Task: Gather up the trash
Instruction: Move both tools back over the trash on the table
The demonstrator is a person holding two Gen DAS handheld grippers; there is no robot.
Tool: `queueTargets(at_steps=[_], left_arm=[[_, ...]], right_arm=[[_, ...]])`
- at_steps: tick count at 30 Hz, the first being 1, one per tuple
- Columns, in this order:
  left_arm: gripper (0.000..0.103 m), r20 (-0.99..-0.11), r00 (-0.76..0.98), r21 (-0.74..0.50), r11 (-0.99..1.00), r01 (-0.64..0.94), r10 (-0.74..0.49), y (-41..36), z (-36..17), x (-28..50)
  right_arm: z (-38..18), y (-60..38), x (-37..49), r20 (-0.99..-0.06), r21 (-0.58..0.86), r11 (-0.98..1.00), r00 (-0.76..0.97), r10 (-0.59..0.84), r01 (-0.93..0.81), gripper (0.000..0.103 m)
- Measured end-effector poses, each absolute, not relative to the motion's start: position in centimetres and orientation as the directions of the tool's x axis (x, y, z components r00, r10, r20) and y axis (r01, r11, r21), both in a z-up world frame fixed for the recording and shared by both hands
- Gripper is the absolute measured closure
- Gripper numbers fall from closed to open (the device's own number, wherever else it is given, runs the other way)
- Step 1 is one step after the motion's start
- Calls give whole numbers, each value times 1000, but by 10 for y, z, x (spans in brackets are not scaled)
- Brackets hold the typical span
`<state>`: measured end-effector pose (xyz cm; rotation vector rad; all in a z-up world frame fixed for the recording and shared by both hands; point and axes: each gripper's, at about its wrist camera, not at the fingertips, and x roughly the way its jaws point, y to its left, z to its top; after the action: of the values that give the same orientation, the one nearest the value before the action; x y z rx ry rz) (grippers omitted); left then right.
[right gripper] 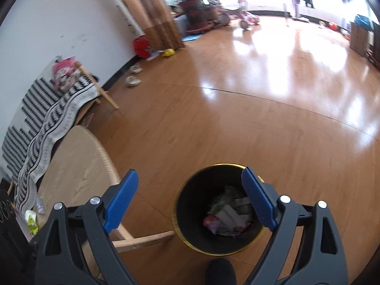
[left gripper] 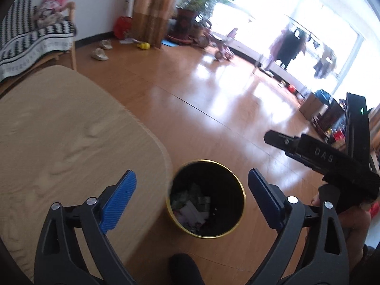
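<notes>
A black bin with a gold rim (left gripper: 226, 187) stands on the wooden floor beside a light wooden table (left gripper: 59, 142). Paper and wrappers (left gripper: 192, 211) lie at its bottom. My left gripper (left gripper: 191, 173) hangs open above the bin with nothing between its blue pads (left gripper: 118, 201). In the right wrist view the same bin (right gripper: 197, 204) with its trash (right gripper: 228, 213) sits below my right gripper (right gripper: 190, 171), which is open and empty too. A green-yellow wrapper (right gripper: 32, 220) and a clear plastic bottle (right gripper: 39, 204) lie on the table's near corner (right gripper: 78, 161).
The right tool's black frame (left gripper: 332, 159) reaches in from the right. A dark-socked foot (right gripper: 220, 270) stands just before the bin. A bench with a black-and-white blanket (right gripper: 47, 114) lines the wall, with slippers (right gripper: 133, 80) beyond. Open floor (right gripper: 237, 118) stretches to the window.
</notes>
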<state>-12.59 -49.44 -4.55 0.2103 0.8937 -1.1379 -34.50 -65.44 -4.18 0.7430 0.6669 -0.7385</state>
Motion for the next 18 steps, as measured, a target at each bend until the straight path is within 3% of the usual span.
queueTargets(at_steps=[8,18], left_arm=[[10,-679,349,-265,659,704,-646,-365,-1,-39],[10,-683,554,-192,849,493,-476,-193,10,41]], right_arm=[[-15,-565,-237,-724,342,699,650,-230,628,17],[-4,-422,-94,-720,348,859,694,-13,377,17]])
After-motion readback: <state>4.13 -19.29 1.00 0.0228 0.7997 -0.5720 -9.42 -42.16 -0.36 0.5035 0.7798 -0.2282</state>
